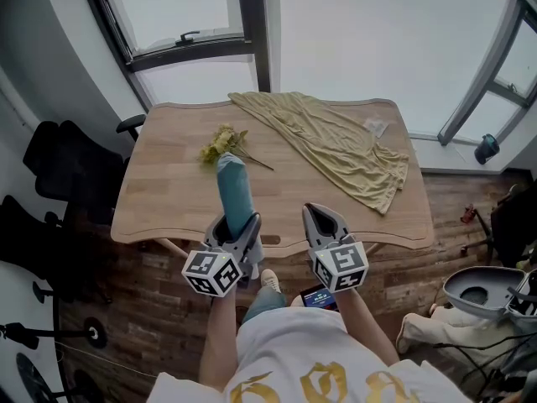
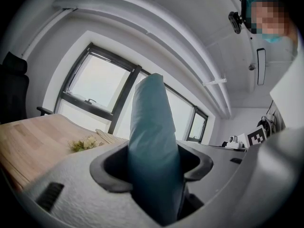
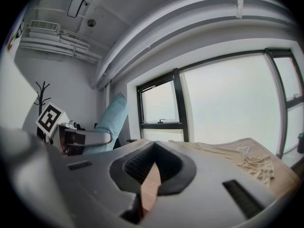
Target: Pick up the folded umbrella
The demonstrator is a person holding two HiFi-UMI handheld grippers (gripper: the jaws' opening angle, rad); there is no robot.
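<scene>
The pale wooden table (image 1: 168, 200) with its wavy edges carries a crumpled olive-yellow cloth (image 1: 336, 145) spread from the middle of the far edge to the right edge. The teal folded umbrella in its fabric sleeve (image 1: 235, 193) is no longer lying on it. The left hand-held gripper (image 1: 242, 223) is clamped round the umbrella's lower part, above the near edge. The umbrella's long axis runs out of the jaws toward the far edge and slants upward, apparently clear of the wood. Its free end points at a small bunch of yellow-green flowers (image 1: 222, 143) lying left of the cloth, and nothing stands in between. The right hand-held gripper (image 1: 323, 217) hangs just beside it, over the same near edge. Its jaws are drawn together on nothing, with only a sliver of table showing between them.
</scene>
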